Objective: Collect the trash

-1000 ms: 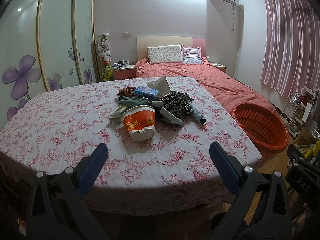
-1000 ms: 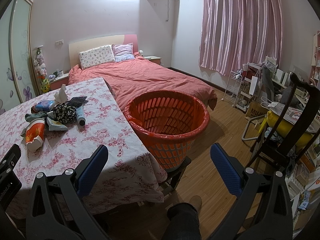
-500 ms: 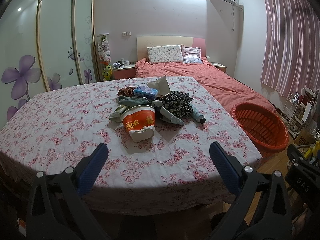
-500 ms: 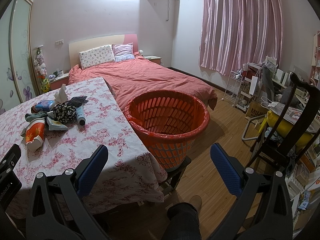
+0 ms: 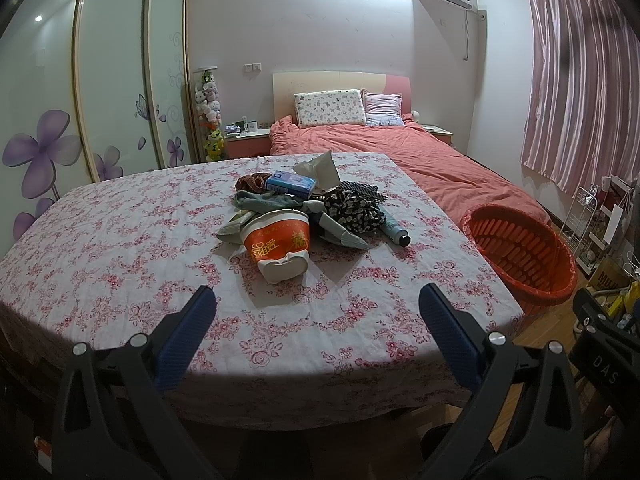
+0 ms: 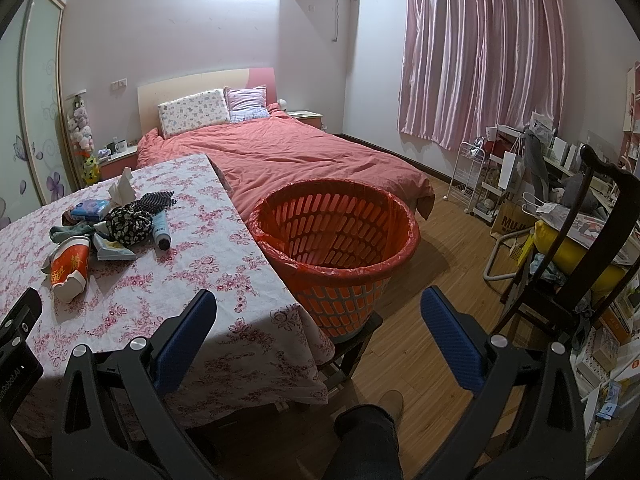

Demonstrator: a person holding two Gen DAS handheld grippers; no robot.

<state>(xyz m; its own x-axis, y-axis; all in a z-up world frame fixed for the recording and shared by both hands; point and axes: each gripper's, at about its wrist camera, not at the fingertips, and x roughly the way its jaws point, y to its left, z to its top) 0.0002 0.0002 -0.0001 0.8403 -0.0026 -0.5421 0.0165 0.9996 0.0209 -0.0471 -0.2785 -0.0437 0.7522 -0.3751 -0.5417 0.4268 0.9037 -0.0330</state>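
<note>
Fingers (image 5: pixel 200 312) of both grippers stand wide apart and empty; grabbing the tipped orange-and-white paper noodle cup (image 5: pixel 278 245) risks dragging tangled dark floral cloth (image 5: pixel 352 210) into the orange slotted plastic basket (image 6: pixel 340 216)

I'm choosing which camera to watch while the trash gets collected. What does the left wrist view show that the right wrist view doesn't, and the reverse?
Only the left wrist view: the whole flowered table and the wardrobe doors.

Only the right wrist view: the basket's empty lined inside, the stool under it, a dark chair and the person's leg.

Both: the crushed noodle cup, the bottle, the tissue pack, the bed, and open jaws.
</note>
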